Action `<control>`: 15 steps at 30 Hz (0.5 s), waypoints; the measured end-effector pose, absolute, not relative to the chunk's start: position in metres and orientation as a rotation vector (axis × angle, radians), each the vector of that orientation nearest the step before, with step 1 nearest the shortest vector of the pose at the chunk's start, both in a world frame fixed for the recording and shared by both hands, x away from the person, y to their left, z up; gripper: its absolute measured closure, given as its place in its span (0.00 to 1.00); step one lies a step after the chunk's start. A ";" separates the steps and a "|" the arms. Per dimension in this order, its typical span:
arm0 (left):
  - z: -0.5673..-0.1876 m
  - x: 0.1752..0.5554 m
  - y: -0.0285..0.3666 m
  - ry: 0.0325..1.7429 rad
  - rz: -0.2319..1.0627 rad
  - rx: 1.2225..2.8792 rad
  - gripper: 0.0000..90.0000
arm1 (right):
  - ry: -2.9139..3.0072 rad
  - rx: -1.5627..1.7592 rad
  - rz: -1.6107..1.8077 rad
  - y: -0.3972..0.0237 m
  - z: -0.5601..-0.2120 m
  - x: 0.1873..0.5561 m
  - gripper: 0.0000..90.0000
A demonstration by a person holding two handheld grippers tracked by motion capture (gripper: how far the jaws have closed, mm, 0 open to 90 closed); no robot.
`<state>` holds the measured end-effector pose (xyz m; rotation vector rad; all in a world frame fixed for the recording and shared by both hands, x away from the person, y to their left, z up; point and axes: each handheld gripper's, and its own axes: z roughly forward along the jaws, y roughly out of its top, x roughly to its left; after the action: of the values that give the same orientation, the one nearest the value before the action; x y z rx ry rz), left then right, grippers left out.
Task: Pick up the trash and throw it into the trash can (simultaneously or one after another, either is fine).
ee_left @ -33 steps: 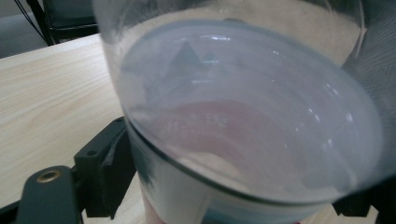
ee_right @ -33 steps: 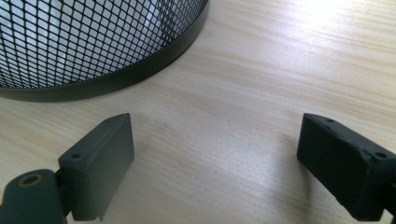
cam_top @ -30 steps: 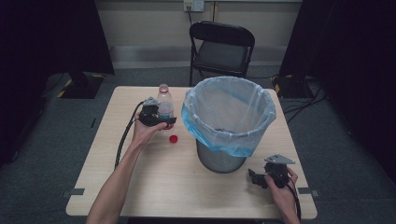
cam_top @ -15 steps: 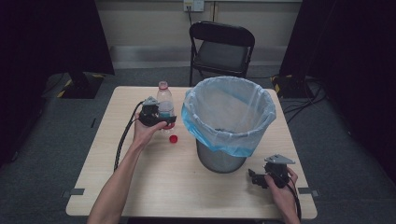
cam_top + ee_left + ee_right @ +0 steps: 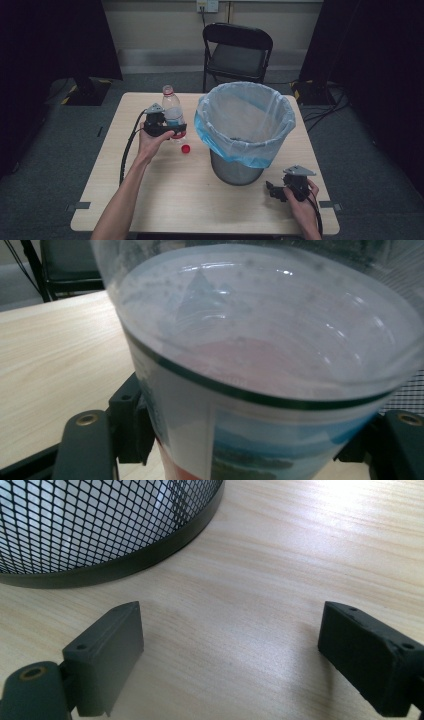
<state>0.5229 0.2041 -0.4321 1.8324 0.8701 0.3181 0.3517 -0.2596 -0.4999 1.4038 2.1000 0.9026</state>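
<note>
A clear plastic water bottle (image 5: 171, 111) with a printed label stands upright and uncapped at the table's left. My left gripper (image 5: 176, 131) is shut on its lower body; its jaws have just been closing around it. In the left gripper view the bottle (image 5: 260, 340) rises close up between the two black jaws. A small red cap (image 5: 185, 148) lies on the table just right of the bottle. My right gripper (image 5: 272, 191) rests near the front right corner, beside the bin's base. It stands open (image 5: 230, 645) with bare wood between its fingers.
A metal mesh bin (image 5: 245, 125) with a pale blue bag liner stands right of centre; its mesh wall (image 5: 100, 525) is just ahead of the right gripper. A black folding chair (image 5: 237, 50) stands behind the wooden table (image 5: 150, 200). A cable trails from the left gripper.
The left gripper and the bottle have shifted slightly up and left in the high view. The right gripper has stayed in place.
</note>
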 end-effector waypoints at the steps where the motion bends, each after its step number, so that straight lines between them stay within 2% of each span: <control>1: -0.429 0.521 0.203 0.863 0.322 1.829 0.32 | 2.100 1.404 0.903 -0.260 -0.500 0.352 0.11; 15: -0.400 0.502 0.209 0.823 0.314 1.761 0.32 | 2.100 1.404 0.903 -0.260 -0.500 0.352 0.11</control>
<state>0.5016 0.2093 -0.4005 1.7610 0.8226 0.3142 0.3518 -0.2596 -0.4999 1.4035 2.0998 0.9027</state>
